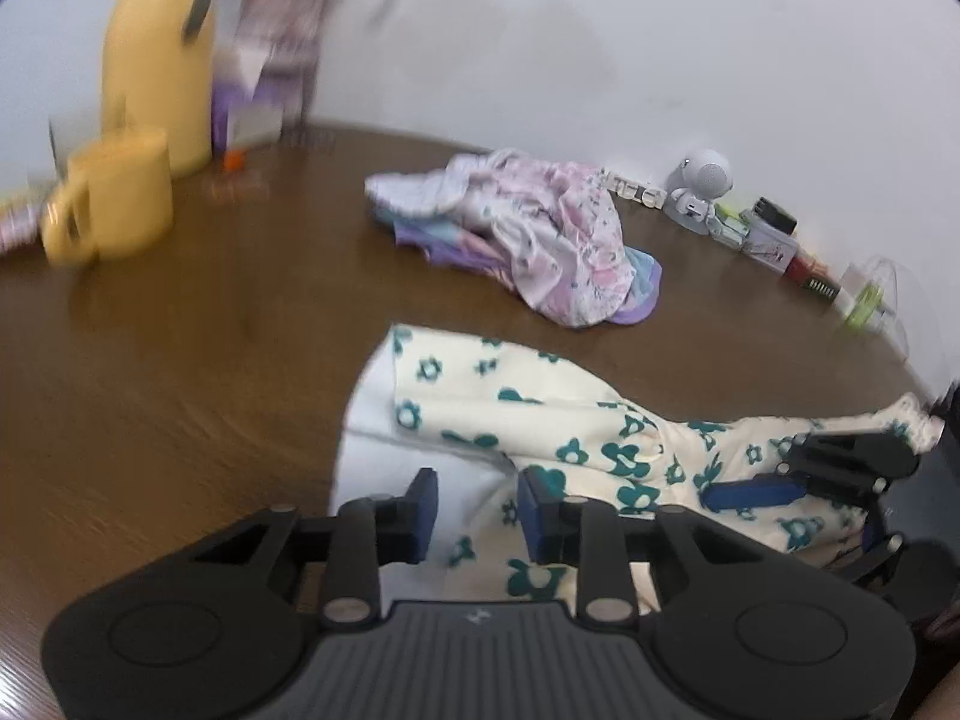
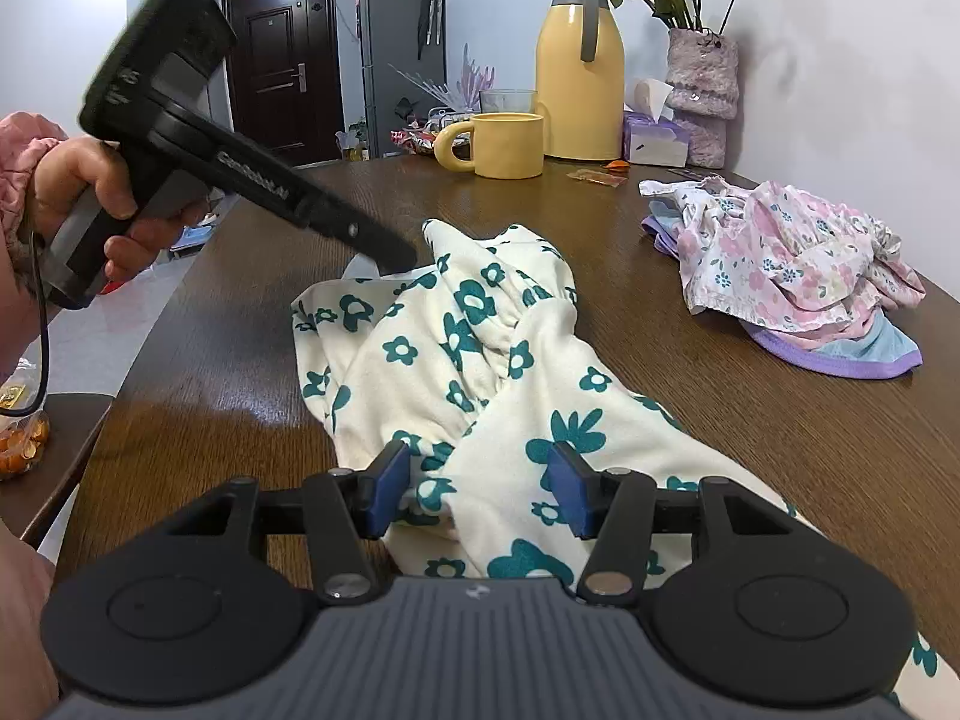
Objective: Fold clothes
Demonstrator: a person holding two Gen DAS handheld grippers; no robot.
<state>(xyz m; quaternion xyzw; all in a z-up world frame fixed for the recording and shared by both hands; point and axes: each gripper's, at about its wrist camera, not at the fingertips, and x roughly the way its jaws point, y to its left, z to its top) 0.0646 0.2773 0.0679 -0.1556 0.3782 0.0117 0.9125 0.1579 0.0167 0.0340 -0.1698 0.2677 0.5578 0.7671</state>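
Observation:
A cream garment with teal flowers (image 1: 540, 420) (image 2: 480, 348) lies twisted and bunched on the brown table (image 2: 780, 450). My left gripper (image 1: 480, 504) hovers low over its white underside, pads narrowly apart, with white cloth showing in the gap. In the right wrist view a hand (image 2: 90, 180) holds the left gripper (image 2: 399, 258), its tip at the garment's far edge. My right gripper (image 2: 480, 489) (image 1: 756, 471) stands over the near end of the garment. Its jaws are half apart, with a loose bunch of cloth between them and spreading under both fingers.
A pile of pink floral and purple clothes (image 2: 792, 264) (image 1: 540, 228) lies at the right. A yellow mug (image 2: 507, 144), yellow jug (image 2: 579, 72), tissue box (image 2: 654, 138) and vase (image 2: 702, 78) stand at the back. Small items, including a white figure (image 1: 702, 186), line the wall. The table edge (image 2: 180, 312) runs along the left.

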